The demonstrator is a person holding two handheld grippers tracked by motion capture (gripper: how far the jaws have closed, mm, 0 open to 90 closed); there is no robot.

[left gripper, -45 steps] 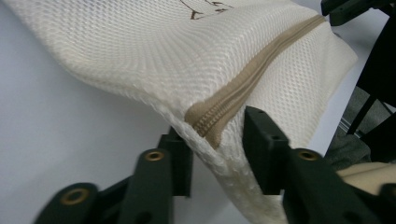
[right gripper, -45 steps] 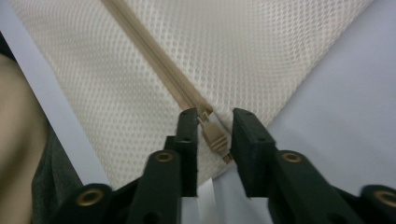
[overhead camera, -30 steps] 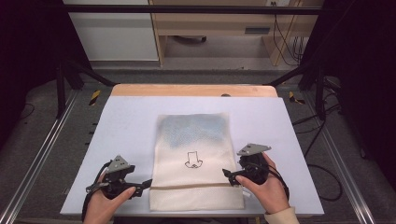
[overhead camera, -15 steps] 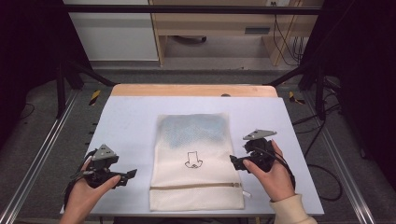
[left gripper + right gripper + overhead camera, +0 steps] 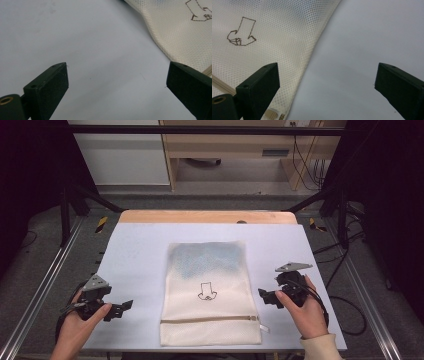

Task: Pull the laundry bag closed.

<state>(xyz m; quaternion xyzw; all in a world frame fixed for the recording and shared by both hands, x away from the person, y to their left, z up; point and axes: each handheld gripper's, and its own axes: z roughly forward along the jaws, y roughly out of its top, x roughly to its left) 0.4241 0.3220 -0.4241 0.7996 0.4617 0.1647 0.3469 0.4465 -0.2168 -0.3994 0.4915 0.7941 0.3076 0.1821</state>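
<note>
With its jaws spread wide and just opened further, nothing between them, the left gripper (image 5: 120, 307) hovers over the pale table (image 5: 140, 250). Opposite, the right gripper (image 5: 264, 296) is likewise agape and empty. Between them lies the zipped mesh bag (image 5: 210, 292), flat, untouched.

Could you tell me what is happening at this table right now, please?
A person holds a gripper in each hand beside a cream mesh bag lying flat on the table, zipped end nearest them. The left gripper and right gripper sit either side of the bag, both open and empty, touching nothing. The left jaws have just been opening.
</note>
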